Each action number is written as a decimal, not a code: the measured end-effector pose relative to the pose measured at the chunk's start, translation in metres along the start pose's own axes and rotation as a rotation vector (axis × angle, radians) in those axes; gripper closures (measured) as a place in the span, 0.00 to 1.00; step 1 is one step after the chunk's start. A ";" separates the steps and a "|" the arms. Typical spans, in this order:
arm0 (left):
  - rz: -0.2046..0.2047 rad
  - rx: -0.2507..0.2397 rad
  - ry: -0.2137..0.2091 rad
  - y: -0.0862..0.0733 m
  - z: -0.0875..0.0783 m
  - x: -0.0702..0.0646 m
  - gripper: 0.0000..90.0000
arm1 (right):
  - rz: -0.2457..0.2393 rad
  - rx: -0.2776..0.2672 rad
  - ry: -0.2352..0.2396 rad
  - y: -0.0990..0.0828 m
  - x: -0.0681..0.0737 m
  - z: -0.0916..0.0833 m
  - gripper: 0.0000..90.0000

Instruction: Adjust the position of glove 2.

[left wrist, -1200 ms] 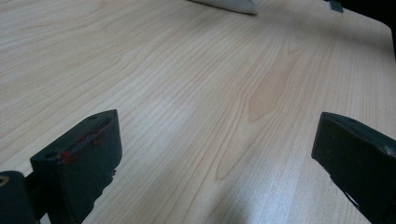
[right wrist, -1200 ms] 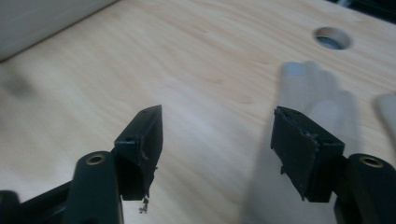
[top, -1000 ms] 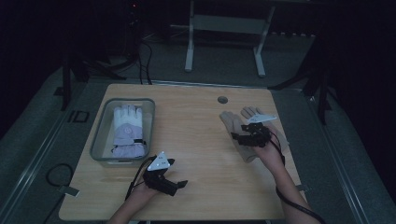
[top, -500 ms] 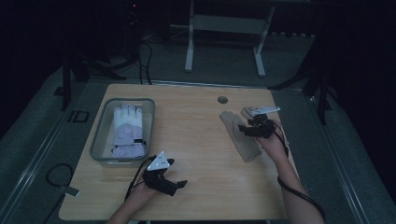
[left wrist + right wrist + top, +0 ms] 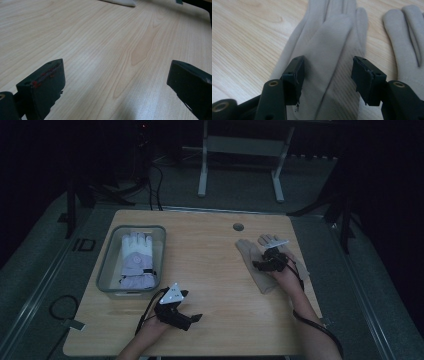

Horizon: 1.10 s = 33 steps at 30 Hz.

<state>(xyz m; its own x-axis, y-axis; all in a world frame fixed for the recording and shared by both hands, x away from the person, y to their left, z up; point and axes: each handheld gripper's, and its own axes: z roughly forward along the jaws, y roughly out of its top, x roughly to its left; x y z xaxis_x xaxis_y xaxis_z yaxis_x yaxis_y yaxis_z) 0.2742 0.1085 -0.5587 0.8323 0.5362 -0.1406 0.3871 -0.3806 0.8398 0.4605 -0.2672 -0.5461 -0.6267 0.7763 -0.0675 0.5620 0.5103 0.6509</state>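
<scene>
right claw (image 5: 327, 72): low over the beige glove (image 5: 329, 50), jaws apart and astride a raised fold of its fabric, pads not pressing; the jaws have just been closing a little
beige glove: flat on the right part of the worktop (image 5: 215, 270), fingers pointing away from the person, partly under the right claw (image 5: 267, 262) in the high view
second beige glove (image 5: 409, 45): just beside the first, on its right in the right gripper view, also flat
left claw (image 5: 115, 82): jaws wide apart, nothing between them, bare wood beneath; at the near edge of the worktop in the high view (image 5: 187, 317)
clear bin (image 5: 107, 275): on the left part of the worktop
white glove (image 5: 136, 259): lying inside the bin, fingers pointing away
</scene>
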 end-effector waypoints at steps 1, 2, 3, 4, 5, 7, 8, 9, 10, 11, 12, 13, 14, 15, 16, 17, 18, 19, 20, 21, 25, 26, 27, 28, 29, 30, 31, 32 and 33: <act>0.002 0.005 0.002 0.000 0.000 0.000 0.02 | 0.010 -0.005 0.003 -0.001 0.000 0.000 0.50; 0.005 0.008 0.003 -0.001 0.001 -0.001 0.02 | 0.019 -0.010 0.002 -0.002 0.000 -0.001 0.52; 0.005 0.008 0.003 -0.001 0.001 -0.001 0.02 | 0.012 -0.016 -0.001 -0.003 0.001 -0.001 0.55; 0.004 0.008 0.002 -0.001 0.001 -0.001 0.02 | 0.015 -0.018 -0.002 -0.003 0.003 -0.001 0.60; 0.005 0.006 0.002 -0.001 0.001 -0.001 0.02 | 0.013 -0.019 -0.006 -0.003 0.004 -0.002 0.65; 0.004 0.004 0.004 -0.001 0.000 -0.001 0.02 | 0.012 -0.018 -0.011 -0.003 0.007 -0.003 0.80; 0.003 0.001 0.003 -0.001 0.000 -0.001 0.02 | 0.018 -0.018 -0.015 -0.003 0.009 -0.003 0.84; 0.003 -0.001 0.003 -0.001 0.000 -0.001 0.02 | 0.034 -0.017 -0.015 -0.003 0.009 -0.003 0.86; 0.003 -0.001 0.004 -0.001 0.000 -0.001 0.02 | 0.063 -0.008 -0.011 -0.002 0.010 -0.004 0.87; 0.002 0.000 0.004 -0.001 0.000 -0.001 0.02 | 0.077 0.008 -0.018 0.000 0.011 -0.005 0.88; 0.002 -0.001 0.004 -0.001 0.000 -0.001 0.02 | 0.084 0.010 -0.023 0.002 0.014 -0.007 0.88; 0.004 0.000 0.004 -0.001 0.000 -0.001 0.02 | 0.099 0.004 -0.011 0.004 0.017 -0.011 0.89; 0.006 0.001 0.004 0.000 0.000 -0.001 0.02 | 0.116 -0.009 0.000 0.007 0.021 -0.014 0.89; 0.007 0.001 0.005 0.000 0.000 -0.001 0.02 | 0.130 -0.019 -0.004 0.009 0.026 -0.018 0.89; 0.006 -0.001 0.004 0.000 0.000 -0.001 0.02 | 0.151 -0.029 0.003 0.012 0.031 -0.021 0.89; 0.006 -0.001 0.004 0.000 0.001 -0.001 0.02 | 0.170 -0.043 0.012 0.016 0.036 -0.025 0.89; 0.008 -0.002 0.006 0.000 0.000 -0.001 0.02 | 0.180 -0.052 0.019 0.019 0.042 -0.027 0.89; 0.008 -0.005 0.006 0.000 0.000 -0.002 0.02 | 0.183 -0.063 0.021 0.022 0.049 -0.030 0.89; 0.008 -0.007 0.008 0.000 0.000 -0.002 0.02 | 0.200 -0.077 0.029 0.025 0.056 -0.032 0.89; 0.011 -0.008 0.012 0.000 -0.001 -0.002 0.02 | 0.218 -0.091 0.040 0.028 0.063 -0.034 0.89; 0.008 -0.052 0.027 0.001 -0.007 -0.001 0.02 | 0.224 -0.114 -0.012 0.038 0.093 -0.038 0.89; 0.004 -0.060 0.027 0.001 -0.008 -0.001 0.02 | 0.231 -0.123 -0.022 0.039 0.099 -0.039 0.89; -0.001 -0.061 0.028 0.001 -0.008 0.000 0.02 | 0.249 -0.131 -0.023 0.040 0.104 -0.040 0.89; -0.002 -0.058 0.029 0.000 -0.008 0.000 0.02 | 0.257 -0.140 -0.033 0.041 0.109 -0.040 0.89; 0.001 -0.057 0.029 0.000 -0.009 0.000 0.02 | 0.261 -0.144 -0.041 0.042 0.114 -0.040 0.89; 0.003 -0.054 0.029 -0.001 -0.009 0.000 0.02 | 0.272 -0.151 -0.045 0.043 0.118 -0.040 0.88; 0.001 -0.053 0.028 -0.001 -0.010 0.000 0.02 | 0.284 -0.154 -0.048 0.043 0.122 -0.040 0.88; -0.004 -0.060 0.029 -0.002 -0.010 -0.001 0.02 | 0.303 -0.154 -0.056 0.043 0.126 -0.039 0.88; -0.006 -0.063 0.028 -0.002 -0.011 -0.001 0.02 | 0.316 -0.150 -0.072 0.043 0.129 -0.037 0.88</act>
<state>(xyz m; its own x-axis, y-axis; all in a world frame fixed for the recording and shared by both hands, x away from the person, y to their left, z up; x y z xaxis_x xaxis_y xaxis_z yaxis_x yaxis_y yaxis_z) 0.2685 0.1172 -0.5546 0.8180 0.5599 -0.1319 0.3660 -0.3296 0.8703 0.3836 -0.1587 -0.4991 -0.3922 0.9138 0.1052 0.6331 0.1852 0.7516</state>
